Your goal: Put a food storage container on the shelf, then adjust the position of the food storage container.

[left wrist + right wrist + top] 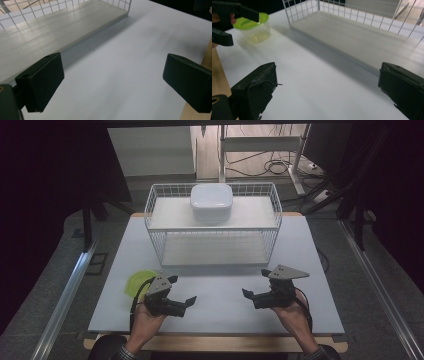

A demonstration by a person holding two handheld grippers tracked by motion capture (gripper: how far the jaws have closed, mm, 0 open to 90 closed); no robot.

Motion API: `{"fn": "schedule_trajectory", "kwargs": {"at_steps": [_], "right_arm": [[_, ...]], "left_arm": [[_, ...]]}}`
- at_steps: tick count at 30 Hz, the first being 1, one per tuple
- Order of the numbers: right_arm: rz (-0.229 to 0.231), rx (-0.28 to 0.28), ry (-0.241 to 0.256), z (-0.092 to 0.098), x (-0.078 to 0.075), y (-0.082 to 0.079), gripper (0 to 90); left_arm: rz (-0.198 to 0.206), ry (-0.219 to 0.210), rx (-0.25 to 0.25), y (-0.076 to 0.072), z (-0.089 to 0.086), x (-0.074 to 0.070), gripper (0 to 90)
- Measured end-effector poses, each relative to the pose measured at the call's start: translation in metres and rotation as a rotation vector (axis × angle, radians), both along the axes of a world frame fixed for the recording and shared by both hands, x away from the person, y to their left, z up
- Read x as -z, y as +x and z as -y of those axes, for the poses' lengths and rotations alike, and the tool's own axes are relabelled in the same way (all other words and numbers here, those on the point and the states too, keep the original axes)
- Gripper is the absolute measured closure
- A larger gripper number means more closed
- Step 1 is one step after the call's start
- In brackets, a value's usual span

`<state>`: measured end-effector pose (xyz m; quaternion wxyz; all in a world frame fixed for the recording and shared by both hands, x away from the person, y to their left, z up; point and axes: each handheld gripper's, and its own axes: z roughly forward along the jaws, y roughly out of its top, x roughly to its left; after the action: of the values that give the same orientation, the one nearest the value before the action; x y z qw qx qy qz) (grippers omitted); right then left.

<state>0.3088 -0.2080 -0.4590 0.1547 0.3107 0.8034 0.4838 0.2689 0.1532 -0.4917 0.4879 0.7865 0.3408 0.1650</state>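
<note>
Both grippers — left gripper (183, 291) and right gripper (254, 283) — are wide open and hold nothing; the green-lidded container (138, 282) stands just behind the left gripper on the worktop (220, 312).

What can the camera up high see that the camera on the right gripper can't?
The high view alone takes in the white square lidded container on the top shelf of the wire rack, plus both forearms and the right gripper from outside. The right gripper view alone gives a close look along its own open jaws and at the clear side wall of the green-lidded container. Both share the rack, the white tabletop, that container and the open left gripper.
</note>
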Motion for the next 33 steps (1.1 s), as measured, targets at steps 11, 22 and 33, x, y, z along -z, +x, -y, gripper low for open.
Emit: {"fn": "schedule_trajectory", "kwargs": {"at_steps": [11, 22, 33], "right_arm": [[-0.032, 0.005, -0.071, 0.000, 0.023, 0.000, 2.5], [-0.069, 0.026, -0.074, 0.006, 0.032, 0.006, 3.0], [-0.098, 0.032, -0.084, 0.007, 0.037, 0.008, 3.7]], "left_arm": [[-0.069, 0.026, -0.001, 0.003, -0.004, -0.001, 3.8], [-0.036, 0.035, -0.094, 0.003, -0.041, -0.013, 52.6], [-0.079, -0.001, -0.213, 0.008, -0.085, -0.010, 89.8]]}}
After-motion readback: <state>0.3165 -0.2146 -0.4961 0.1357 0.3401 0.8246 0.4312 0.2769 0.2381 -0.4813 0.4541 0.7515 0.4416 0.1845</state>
